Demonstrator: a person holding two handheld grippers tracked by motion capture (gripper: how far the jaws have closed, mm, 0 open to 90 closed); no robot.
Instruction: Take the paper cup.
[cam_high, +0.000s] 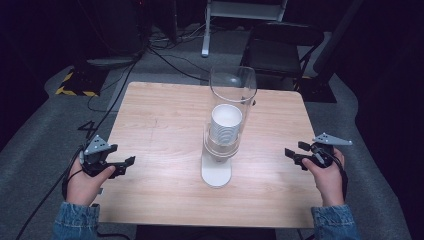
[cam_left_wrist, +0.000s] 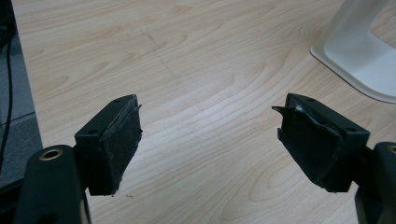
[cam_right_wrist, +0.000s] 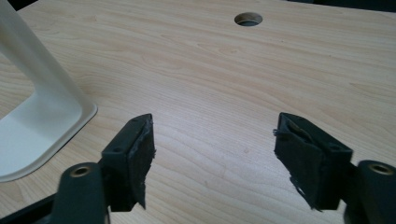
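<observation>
A cup dispenser stands mid-table: a clear tube (cam_high: 233, 85) over a stack of white paper cups (cam_high: 226, 125) on a white stand (cam_high: 216, 172). My left gripper (cam_high: 125, 166) rests at the table's left edge, open, with bare wood between its jaws. My right gripper (cam_high: 294, 152) sits at the right edge, also open and holding nothing. In the left gripper view the gripper (cam_left_wrist: 208, 135) faces the white stand's base (cam_left_wrist: 364, 56) at the upper right. In the right gripper view the gripper (cam_right_wrist: 212, 154) has the stand's base (cam_right_wrist: 42, 121) to its left.
The wooden table (cam_high: 165, 120) has a round cable hole (cam_right_wrist: 248, 19) near its far edge. Behind the table are a dark folding chair (cam_high: 280, 47), floor cables (cam_high: 170, 57) and a yellow-black striped base (cam_high: 75, 82). Grey carpet surrounds the table.
</observation>
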